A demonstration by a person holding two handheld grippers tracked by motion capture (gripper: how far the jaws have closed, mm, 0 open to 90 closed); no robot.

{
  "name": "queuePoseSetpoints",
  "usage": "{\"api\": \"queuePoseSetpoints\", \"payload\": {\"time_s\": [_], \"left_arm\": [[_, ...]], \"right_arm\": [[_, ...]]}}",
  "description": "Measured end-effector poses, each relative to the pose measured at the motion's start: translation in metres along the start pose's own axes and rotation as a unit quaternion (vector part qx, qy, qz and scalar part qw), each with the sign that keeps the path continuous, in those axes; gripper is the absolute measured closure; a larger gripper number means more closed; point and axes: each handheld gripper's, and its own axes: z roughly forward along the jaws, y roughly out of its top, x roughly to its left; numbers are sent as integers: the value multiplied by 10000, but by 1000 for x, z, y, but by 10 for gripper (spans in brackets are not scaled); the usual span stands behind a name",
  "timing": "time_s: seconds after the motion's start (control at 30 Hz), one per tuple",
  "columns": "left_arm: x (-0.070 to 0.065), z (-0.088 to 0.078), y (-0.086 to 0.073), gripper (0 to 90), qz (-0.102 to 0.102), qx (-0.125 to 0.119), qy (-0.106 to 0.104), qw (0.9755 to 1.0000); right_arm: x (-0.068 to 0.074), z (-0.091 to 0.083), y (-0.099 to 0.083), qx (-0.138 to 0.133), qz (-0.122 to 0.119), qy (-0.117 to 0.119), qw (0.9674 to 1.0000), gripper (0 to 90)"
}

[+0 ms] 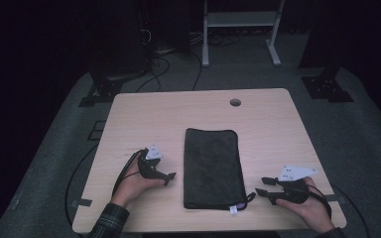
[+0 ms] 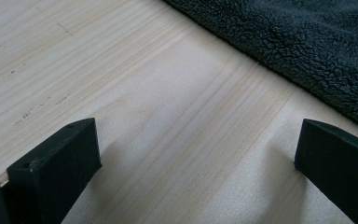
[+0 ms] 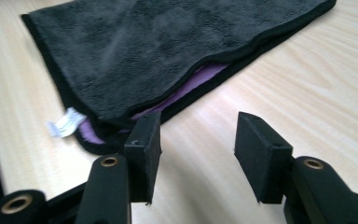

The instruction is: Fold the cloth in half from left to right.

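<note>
Right gripper view reveals purple lining inside the folded towel (image 3: 168, 56); both grippers' fingers stand apart, empty.

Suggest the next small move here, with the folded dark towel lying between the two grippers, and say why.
Probably a short pull of the right gripper back from the towel. Its fingers stand apart with nothing between them, close to the towel's near corner. The towel lies folded flat on the table, and the left gripper rests open beside its other long edge.
</note>
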Motion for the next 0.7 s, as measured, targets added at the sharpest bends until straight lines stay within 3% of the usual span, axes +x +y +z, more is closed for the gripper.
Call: {"api": "queuePoseSetpoints", "payload": {"time_s": [0.3,0.5,0.7], "left_arm": [[0,0,0,0,1,-5,1,10000],[0,-1,0,0,23,-7,-23,10000],[2,-2,1,99,89,-150,-103,9998]], "right_arm": [[-21,18,18,-132,-57,-173,9997,480],[-37,29,30,-241,59,-239,9994,477],[-49,40,42,-267,128,-233,9993,471]]}}
